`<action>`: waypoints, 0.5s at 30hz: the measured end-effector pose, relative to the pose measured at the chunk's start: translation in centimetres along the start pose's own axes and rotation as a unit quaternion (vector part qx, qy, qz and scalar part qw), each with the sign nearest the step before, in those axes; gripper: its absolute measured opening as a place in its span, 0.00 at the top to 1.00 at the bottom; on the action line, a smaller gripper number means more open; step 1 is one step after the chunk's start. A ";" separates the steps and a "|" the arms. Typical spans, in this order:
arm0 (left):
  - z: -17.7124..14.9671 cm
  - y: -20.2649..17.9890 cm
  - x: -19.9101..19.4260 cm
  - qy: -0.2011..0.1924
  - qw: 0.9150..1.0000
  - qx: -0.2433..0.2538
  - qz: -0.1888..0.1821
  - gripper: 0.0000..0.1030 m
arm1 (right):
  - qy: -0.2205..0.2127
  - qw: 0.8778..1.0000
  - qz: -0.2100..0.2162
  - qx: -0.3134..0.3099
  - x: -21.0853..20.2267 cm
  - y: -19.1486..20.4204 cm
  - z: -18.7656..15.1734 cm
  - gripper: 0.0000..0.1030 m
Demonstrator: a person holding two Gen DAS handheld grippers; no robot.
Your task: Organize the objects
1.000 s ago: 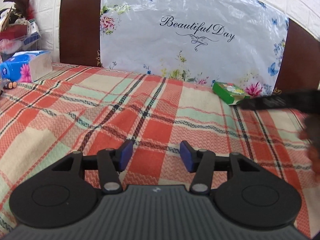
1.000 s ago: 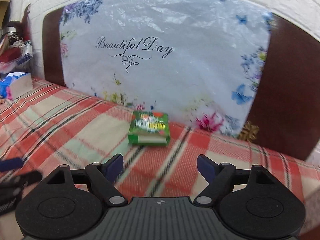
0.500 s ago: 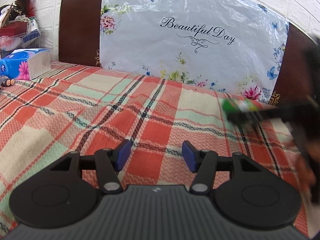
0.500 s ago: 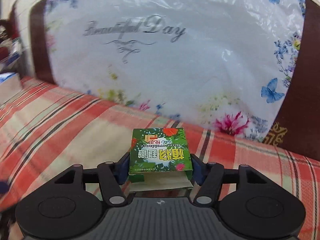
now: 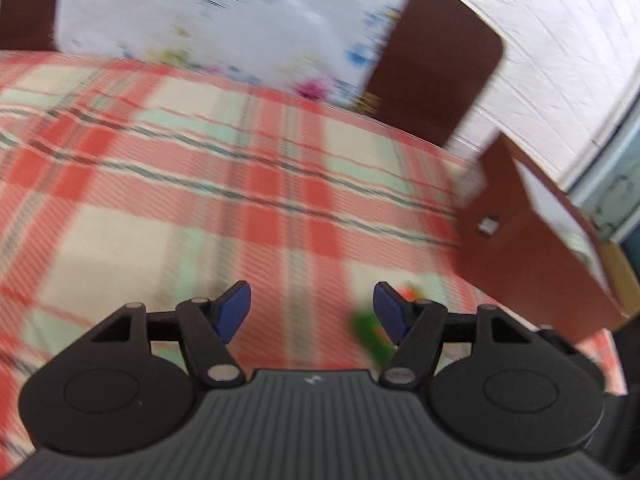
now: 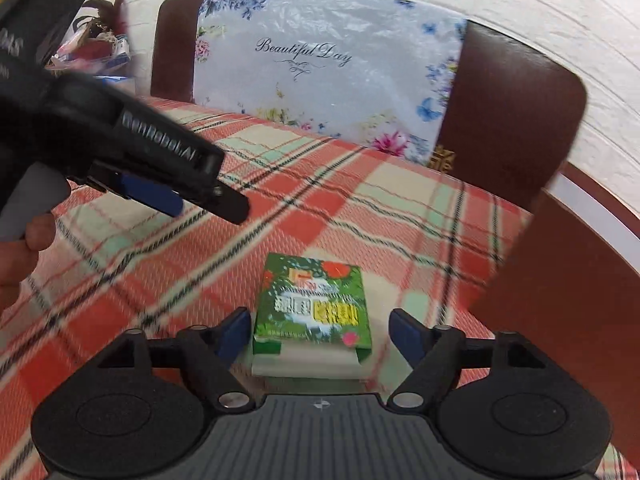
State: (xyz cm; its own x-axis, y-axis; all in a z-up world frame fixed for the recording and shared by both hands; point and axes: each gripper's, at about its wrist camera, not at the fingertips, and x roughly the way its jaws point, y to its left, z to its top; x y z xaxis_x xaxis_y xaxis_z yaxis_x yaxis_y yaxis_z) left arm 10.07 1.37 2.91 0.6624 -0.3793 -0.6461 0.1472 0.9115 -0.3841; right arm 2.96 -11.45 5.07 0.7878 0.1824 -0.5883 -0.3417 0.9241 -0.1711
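Observation:
A small green printed box (image 6: 314, 308) lies on the red plaid cloth (image 6: 340, 204), between the fingers of my right gripper (image 6: 322, 330). The jaws stand wider than the box, with a clear gap on the right side, so the gripper is open. My left gripper (image 5: 312, 312) is open and empty above the cloth (image 5: 240, 184). A blurred green patch (image 5: 370, 334) by its right finger is the same box. The left gripper also shows in the right wrist view (image 6: 160, 196), up at the left, held by a hand.
A brown wooden box or drawer (image 5: 532, 236) stands at the right edge of the bed; it also shows in the right wrist view (image 6: 568, 280). A floral "Beautiful Day" pillow (image 6: 320, 76) leans on the brown headboard (image 6: 508, 120). Clutter (image 6: 100, 48) sits far left.
My right gripper carried the green box toward the right side of the bed and its jaws have opened off it. My left gripper swung to the right; its view is blurred.

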 end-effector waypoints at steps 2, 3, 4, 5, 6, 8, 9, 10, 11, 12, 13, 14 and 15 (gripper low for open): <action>-0.3 -1.2 0.0 0.017 1.000 -0.005 -0.007 0.34 | 0.001 1.000 0.004 0.005 -0.4 -0.3 -0.6 0.20; -0.5 -1.7 0.1 0.027 1.000 -0.008 -0.009 0.34 | 0.001 1.000 0.004 0.007 -0.3 -0.4 -0.7 0.20; -0.7 -2.0 0.3 0.037 0.999 -0.009 -0.008 0.36 | 0.000 1.000 0.006 0.014 -0.3 -0.5 -0.9 0.20; -0.9 -2.3 0.7 0.048 0.999 -0.008 -0.003 0.38 | -0.001 1.000 0.011 0.024 -0.2 -0.7 -1.0 0.20; -1.2 -2.4 1.1 0.059 0.998 -0.008 0.005 0.40 | -0.002 0.999 0.018 0.034 0.0 -0.9 -1.0 0.20; -1.5 -2.3 2.1 0.071 0.997 -0.010 0.017 0.46 | -0.006 0.998 0.026 0.049 0.6 -1.0 -1.0 0.22; -1.5 -2.4 2.1 0.064 0.998 -0.008 0.020 0.49 | -0.005 0.998 0.030 0.054 1.0 -1.1 -0.9 0.27; -1.4 -2.6 2.3 0.064 0.998 -0.004 0.023 0.57 | -0.002 0.997 0.038 0.061 1.3 -1.1 -0.9 0.34; -1.2 -2.8 2.3 0.069 0.997 -0.004 0.020 0.68 | -0.004 0.997 0.046 0.069 1.4 -1.2 -0.8 0.43; -0.8 -3.1 2.3 0.076 0.997 -0.006 0.009 0.74 | -0.006 0.996 0.046 0.073 1.5 -1.2 -0.6 0.44; -0.4 -3.7 2.0 0.078 0.997 -0.002 0.010 0.73 | -0.006 0.996 0.046 0.075 1.5 -1.1 -0.6 0.44; 0.1 -4.7 1.6 0.072 0.997 0.011 0.009 0.73 | -0.007 0.996 0.046 0.078 1.4 -1.2 -0.5 0.44; 0.8 -5.9 0.9 0.061 0.998 0.029 0.002 0.73 | -0.014 0.996 0.041 0.082 1.0 -1.4 -0.3 0.44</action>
State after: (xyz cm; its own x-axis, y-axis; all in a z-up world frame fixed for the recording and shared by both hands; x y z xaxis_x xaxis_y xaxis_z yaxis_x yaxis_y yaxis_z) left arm 10.38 -4.25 5.12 0.5690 -0.3896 -0.7242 0.1904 0.9191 -0.3449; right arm 4.05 -12.71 4.47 0.7762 0.2661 -0.5715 -0.3185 0.9479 0.0088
